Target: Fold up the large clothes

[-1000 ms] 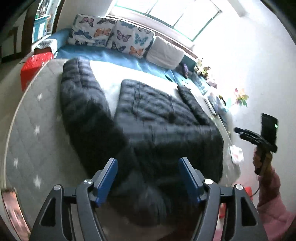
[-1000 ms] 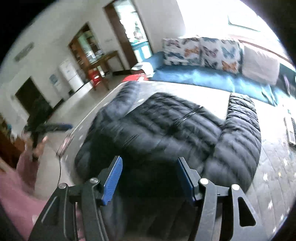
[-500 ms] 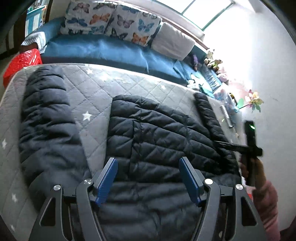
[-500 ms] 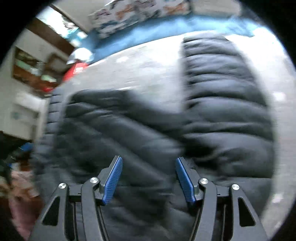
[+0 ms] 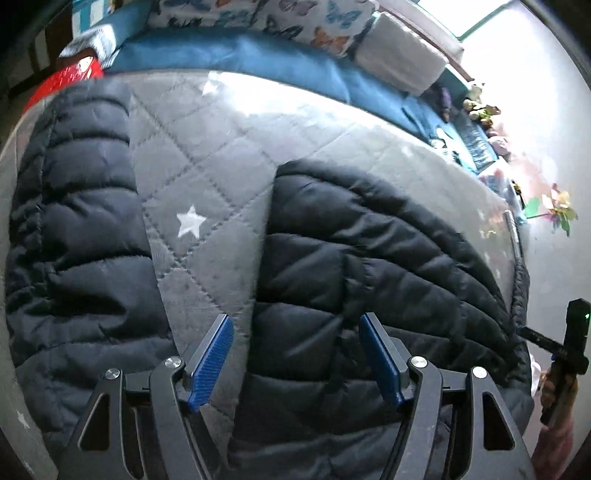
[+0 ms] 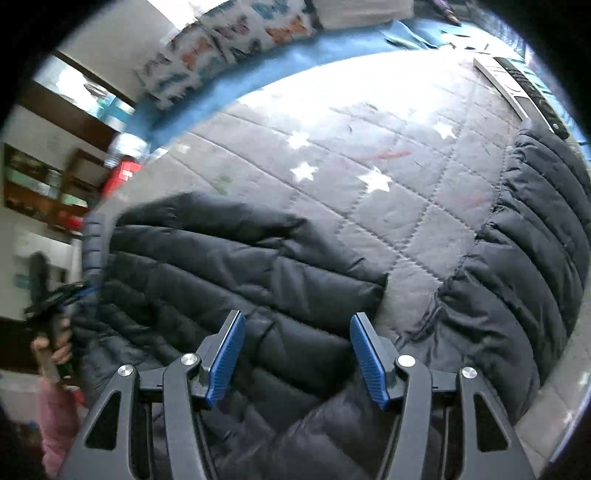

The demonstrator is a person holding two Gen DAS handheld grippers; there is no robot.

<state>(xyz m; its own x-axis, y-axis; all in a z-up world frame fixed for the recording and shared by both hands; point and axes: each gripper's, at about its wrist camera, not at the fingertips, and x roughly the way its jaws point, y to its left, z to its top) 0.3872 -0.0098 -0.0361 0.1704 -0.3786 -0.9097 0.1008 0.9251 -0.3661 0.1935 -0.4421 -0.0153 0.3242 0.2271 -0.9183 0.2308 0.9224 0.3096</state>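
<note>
Quilted grey mattress [image 5: 207, 155] with white star prints carries everything shown. Dark puffer jacket [image 5: 369, 258] lies spread flat on the mattress, body in the middle and one sleeve [image 5: 81, 206] stretched out on each side; the other sleeve [image 6: 535, 236] appears at the right edge of the right wrist view. Blue cushion [image 5: 258, 55] with butterfly pillows [image 5: 280, 14] borders the far side. Left gripper [image 5: 295, 354] hovers over the jacket's edge, fingers spread apart, gripping nothing. Right gripper [image 6: 297, 354] hovers over the jacket body, fingers likewise spread and empty. Remote control [image 6: 532, 92] lies near the far sleeve.
</note>
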